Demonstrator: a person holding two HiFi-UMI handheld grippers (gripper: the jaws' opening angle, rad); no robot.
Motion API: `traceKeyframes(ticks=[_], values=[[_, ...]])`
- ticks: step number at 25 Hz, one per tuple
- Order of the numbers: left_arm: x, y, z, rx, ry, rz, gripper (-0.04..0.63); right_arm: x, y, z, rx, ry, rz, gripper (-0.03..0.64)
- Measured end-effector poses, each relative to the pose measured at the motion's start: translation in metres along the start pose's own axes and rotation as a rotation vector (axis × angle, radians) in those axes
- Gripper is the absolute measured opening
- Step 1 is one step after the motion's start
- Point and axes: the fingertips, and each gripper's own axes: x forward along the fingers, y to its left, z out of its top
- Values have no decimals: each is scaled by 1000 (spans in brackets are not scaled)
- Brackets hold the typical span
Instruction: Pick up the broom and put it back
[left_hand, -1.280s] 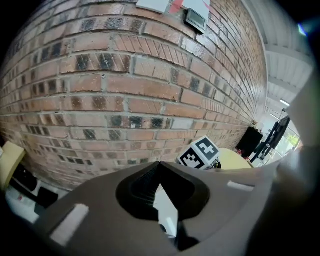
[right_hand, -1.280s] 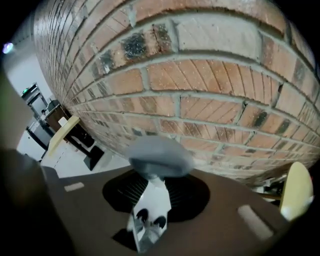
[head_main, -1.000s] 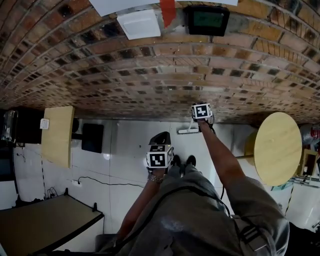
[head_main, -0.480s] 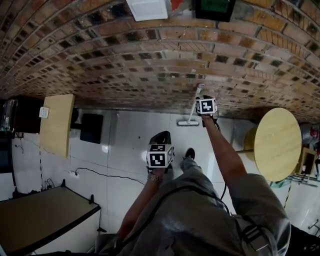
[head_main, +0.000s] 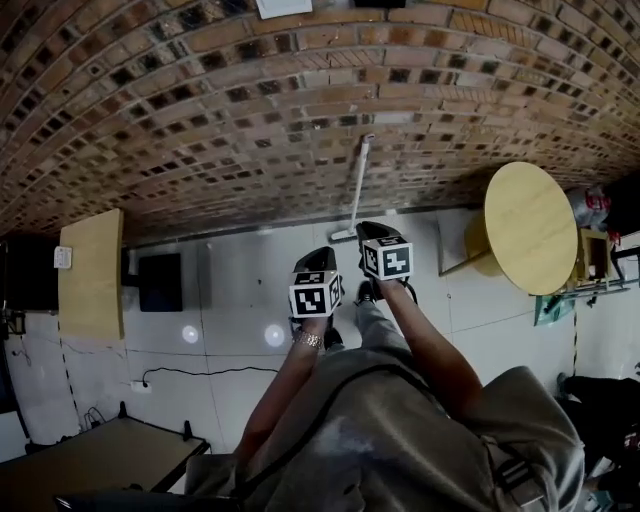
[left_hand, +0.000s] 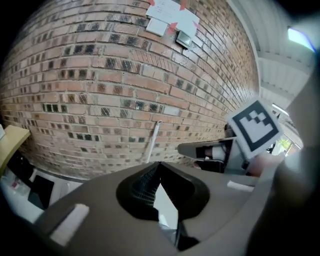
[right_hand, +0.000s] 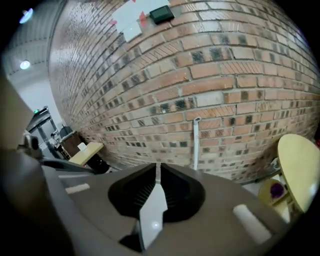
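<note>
The broom (head_main: 356, 190) leans upright against the brick wall, its white handle up the bricks and its head (head_main: 343, 236) on the floor. The handle also shows in the left gripper view (left_hand: 152, 142) and the right gripper view (right_hand: 195, 145). My right gripper (head_main: 368, 231) hangs just short of the broom head, apart from it. Its jaws are closing, nearly together, with nothing between them (right_hand: 158, 167). My left gripper (head_main: 318, 258) is beside it on the left, shut and empty (left_hand: 159, 165).
A round yellow table (head_main: 530, 226) stands to the right by the wall. At the left are a rectangular wooden table (head_main: 90, 275) and a dark box (head_main: 160, 281). A cable (head_main: 190, 372) runs over the white floor. A grey table corner (head_main: 110, 455) is at lower left.
The right gripper was at the broom by the wall; now it has drawn back and up, away from it. The broom stays leaning on the bricks. The left gripper shifted slightly.
</note>
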Motion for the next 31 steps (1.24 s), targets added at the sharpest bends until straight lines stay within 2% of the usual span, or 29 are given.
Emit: traceKeyframes(ticks=[4,8,20,26,31], values=[[-16,-10,-18,27,2,-47,-23,-48,51,-14,-33,-33,-4,-17],[-29,-24,-23,49,-18,-73,-23,-78,69,-31,-59,-19,-39,-26],[-38,-63,9,89,-92,-96,-22,-104,62,-18,-91,-39,-38,-26],[-39,-78,9,118,-91,-95,-21,-112,53,-21,-74,-42,-28,-26],[-44,-85,11,113,-105,-95,-21,-119,54,-21,-79,-44,-20,-26]])
